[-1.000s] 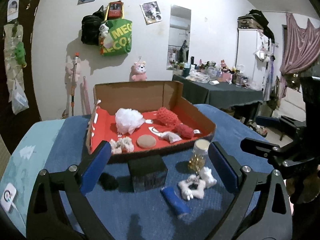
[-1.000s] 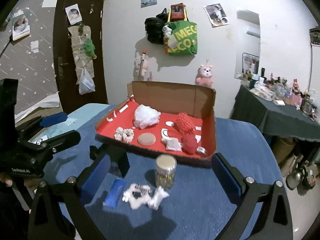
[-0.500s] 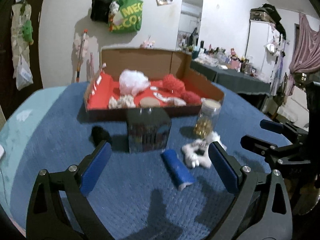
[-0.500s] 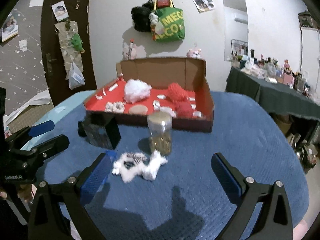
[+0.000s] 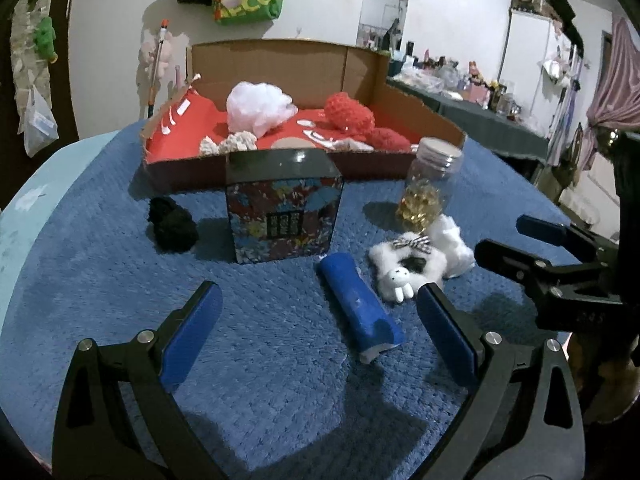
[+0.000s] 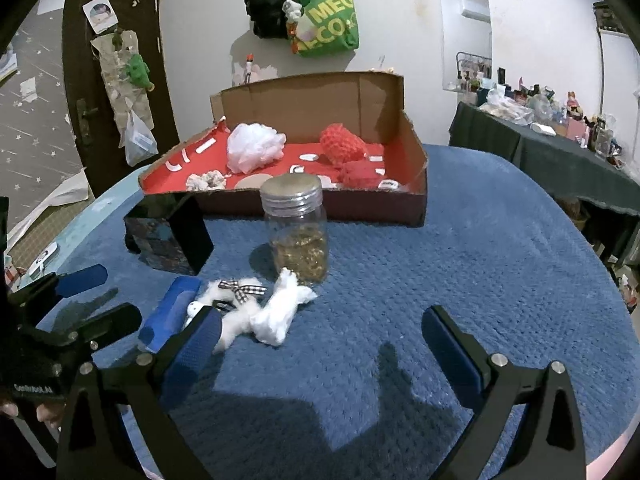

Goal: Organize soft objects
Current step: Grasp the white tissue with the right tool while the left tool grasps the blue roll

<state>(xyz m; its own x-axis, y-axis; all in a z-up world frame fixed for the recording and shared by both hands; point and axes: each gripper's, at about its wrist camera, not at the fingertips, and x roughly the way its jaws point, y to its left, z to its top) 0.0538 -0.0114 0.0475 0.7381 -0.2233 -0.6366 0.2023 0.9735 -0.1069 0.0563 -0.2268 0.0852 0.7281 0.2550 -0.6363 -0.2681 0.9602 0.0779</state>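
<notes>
Between my two tools on the blue bench lie the loose soft things — a white fluffy scrunchie (image 5: pixel 408 258) and a white tuft (image 5: pixel 454 240) touching it. Left tool (image 5: pixel 316 322) and right tool (image 6: pixel 320 338) both gape wide, holding nothing. I judge I'm at the approach step; next I'd lower one tool over the scrunchie, then carry it to the red-lined box (image 5: pixel 384 160) behind — clear of the jar (image 5: pixel 430 182)

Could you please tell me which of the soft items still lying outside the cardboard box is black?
It is the black fuzzy pom-pom on the blue blanket, left of the patterned dark cube box. The other loose soft pieces, the white fluffy bunny scrunchie and white cotton wad, are white.
</notes>
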